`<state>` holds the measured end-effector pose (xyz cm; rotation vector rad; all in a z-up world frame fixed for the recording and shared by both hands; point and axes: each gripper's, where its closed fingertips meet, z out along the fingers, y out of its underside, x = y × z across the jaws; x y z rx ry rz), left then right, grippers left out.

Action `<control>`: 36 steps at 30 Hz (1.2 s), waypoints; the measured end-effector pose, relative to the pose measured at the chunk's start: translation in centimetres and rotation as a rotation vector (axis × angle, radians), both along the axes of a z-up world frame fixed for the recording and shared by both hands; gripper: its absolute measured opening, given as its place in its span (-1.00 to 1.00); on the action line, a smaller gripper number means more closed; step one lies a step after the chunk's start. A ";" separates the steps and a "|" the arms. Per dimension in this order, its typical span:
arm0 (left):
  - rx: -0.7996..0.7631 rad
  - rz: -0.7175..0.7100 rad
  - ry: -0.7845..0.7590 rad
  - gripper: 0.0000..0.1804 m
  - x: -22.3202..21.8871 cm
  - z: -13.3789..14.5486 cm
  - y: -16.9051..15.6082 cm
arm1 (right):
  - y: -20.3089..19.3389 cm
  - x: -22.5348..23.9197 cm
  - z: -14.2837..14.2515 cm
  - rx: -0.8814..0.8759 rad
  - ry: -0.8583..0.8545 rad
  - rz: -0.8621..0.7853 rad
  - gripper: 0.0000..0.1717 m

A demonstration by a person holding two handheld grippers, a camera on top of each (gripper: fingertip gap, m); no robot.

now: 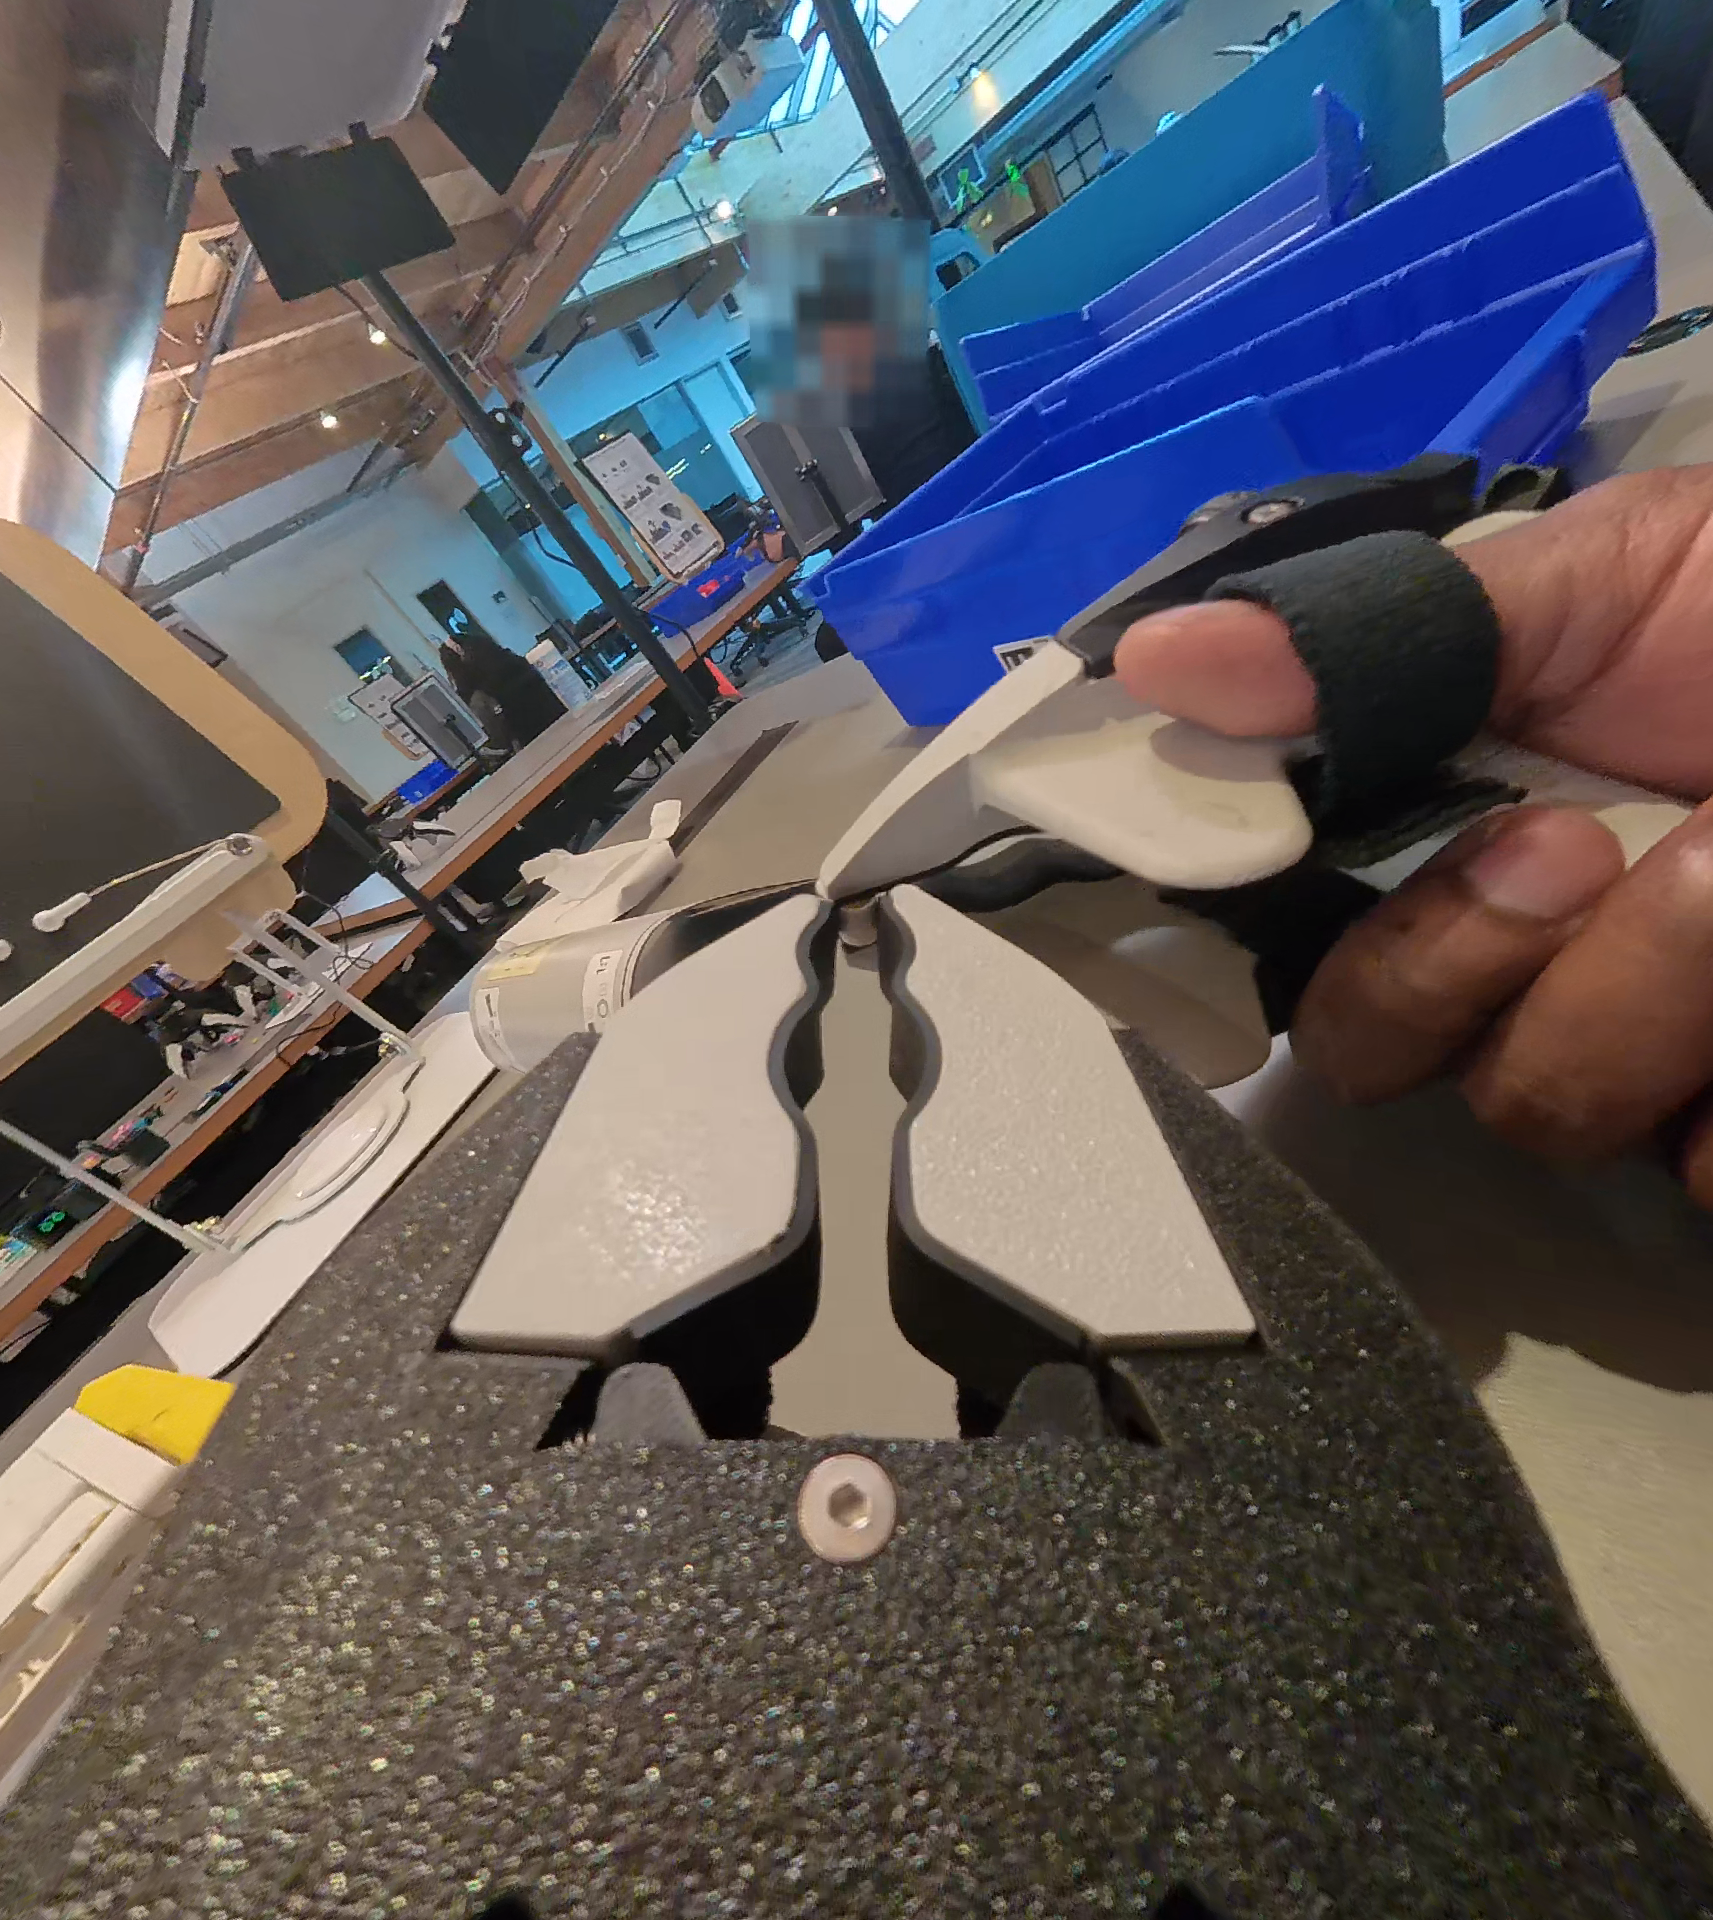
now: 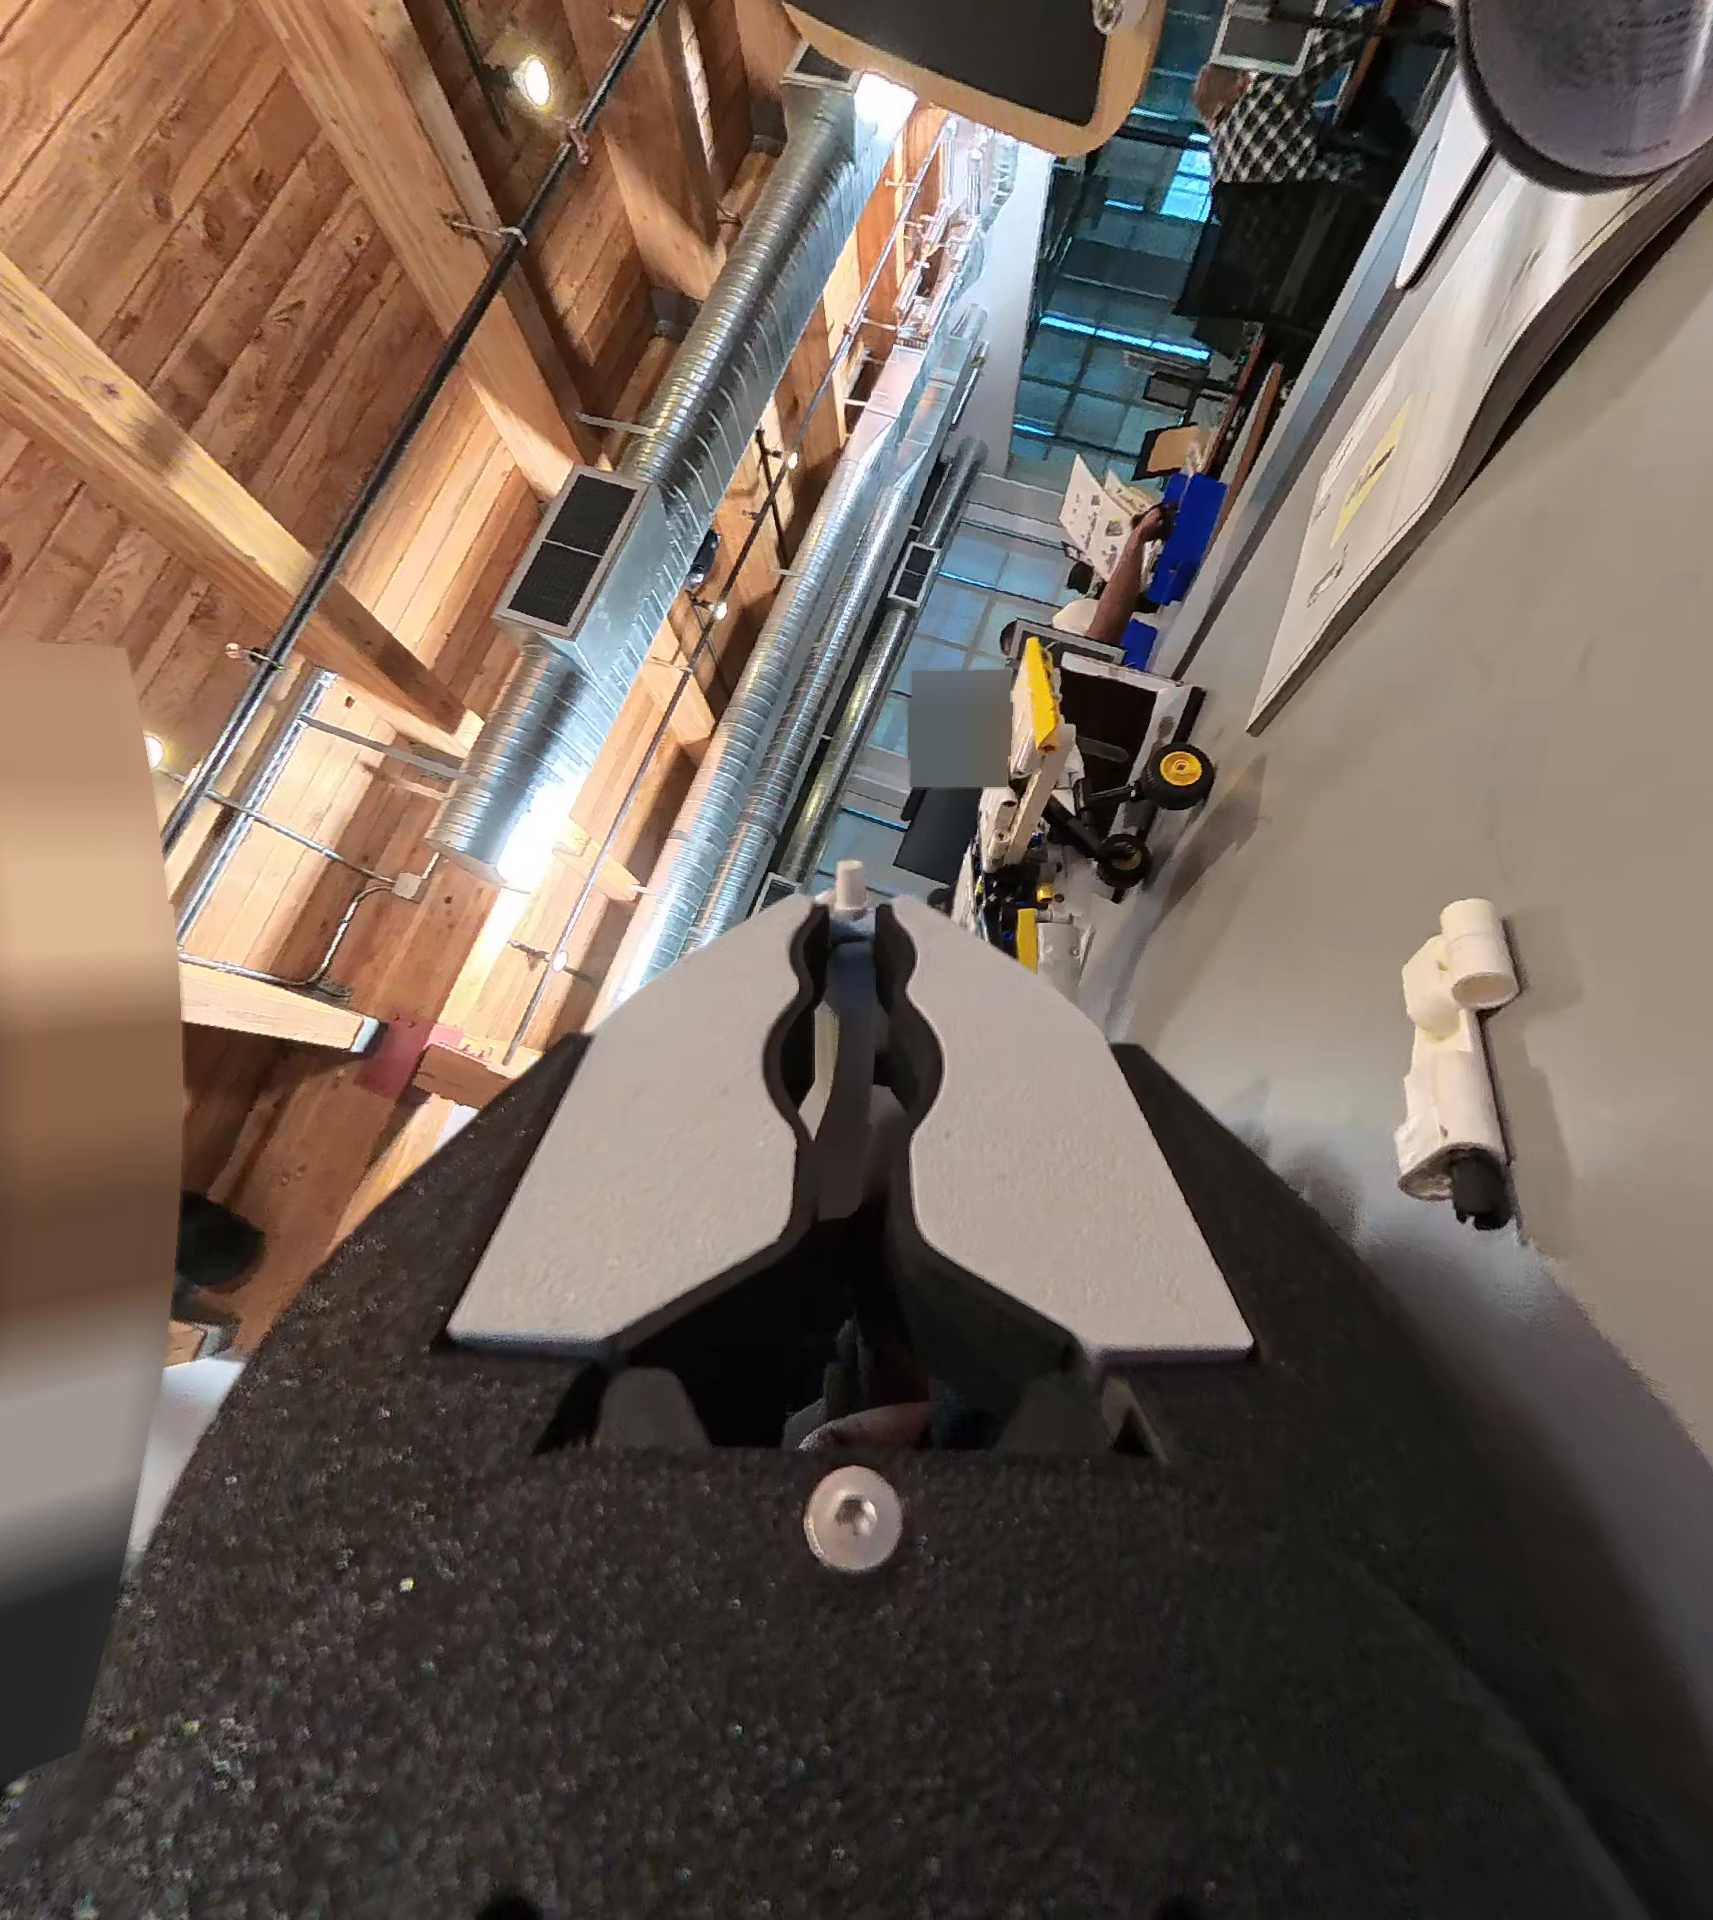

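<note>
The left gripper (image 1: 854,920) pinches a small gray peg (image 1: 857,922). The right gripper (image 2: 850,914) squeezes a white peg (image 2: 849,881). The gray can's (image 1: 545,987) label is too blurry to read.

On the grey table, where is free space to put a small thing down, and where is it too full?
Free: the bare grey table between the white pipe fitting and the flat white board. Also free, the strip between the blue bins and the crumpled tissue. Crowded: around the left gripper, where the hand and grey cylinder stand close.
</note>
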<state>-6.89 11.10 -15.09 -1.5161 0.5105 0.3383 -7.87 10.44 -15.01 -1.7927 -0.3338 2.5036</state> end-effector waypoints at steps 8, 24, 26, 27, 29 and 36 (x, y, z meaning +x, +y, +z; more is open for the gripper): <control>0.003 -0.120 -0.077 -0.92 0.2 1.0 -0.9 | 0.4 1.1 0.5 0.062 0.010 0.020 -0.87; -0.054 -0.355 0.098 -0.92 2.6 -0.1 -2.9 | -1.9 2.4 0.4 0.729 -0.179 0.459 -0.80; -0.053 -0.359 0.140 -0.92 2.7 -0.2 -3.0 | -2.2 2.6 0.4 0.734 -0.174 0.482 -0.83; -0.050 -0.361 0.158 -0.92 2.8 -0.3 -3.1 | -2.3 2.7 0.3 0.740 -0.176 0.496 -0.85; -0.049 -0.371 0.178 -0.92 3.0 -0.4 -3.2 | -2.6 3.0 -0.1 0.753 -0.185 0.527 -0.87; -0.035 -0.356 0.180 -0.92 2.9 -0.3 -3.1 | -3.0 3.2 0.0 0.748 -0.154 0.538 -0.95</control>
